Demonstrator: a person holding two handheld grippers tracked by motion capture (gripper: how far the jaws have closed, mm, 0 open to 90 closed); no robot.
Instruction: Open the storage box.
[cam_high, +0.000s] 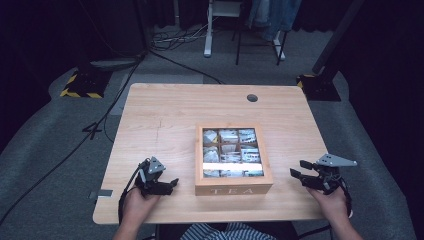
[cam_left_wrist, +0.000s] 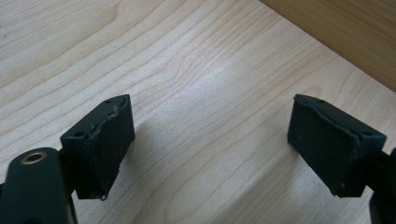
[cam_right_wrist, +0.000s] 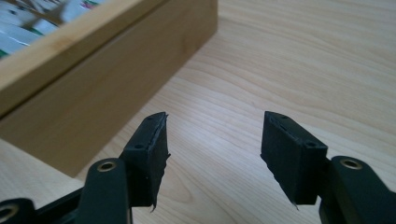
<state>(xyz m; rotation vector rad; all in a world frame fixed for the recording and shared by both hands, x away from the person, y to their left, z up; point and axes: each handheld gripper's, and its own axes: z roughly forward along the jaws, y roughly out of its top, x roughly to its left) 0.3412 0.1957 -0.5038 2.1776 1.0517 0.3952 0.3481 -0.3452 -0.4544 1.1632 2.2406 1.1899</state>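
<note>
Tea box (cam_high: 233, 156) of light wood sits near the front middle of the table (cam_high: 170, 110), its lid closed and glazed in a grid of panes through which packets of tea bags show. The word TEA is lettered on the front wall that faces the person. In the right gripper view the box's side wall and top frame (cam_right_wrist: 93, 70) rise at the upper left, and in the left gripper view a strip of its wood wall (cam_left_wrist: 345, 32) crosses the upper right corner.

Just left of the box, the left gripper (cam_high: 172, 182) lies low over the table, held in the person's left hand (cam_high: 137, 200), its jaws pointing toward the box. They stand wide apart with only bare tabletop between them (cam_left_wrist: 210, 144).

To the right, the right gripper (cam_high: 299, 168) hovers near the table's edge in the right hand (cam_high: 332, 200), jaws aimed at the box's side. They too are parted, holding nothing (cam_right_wrist: 212, 154).

A round cable hole (cam_high: 252, 98) marks the far side of the table.
</note>
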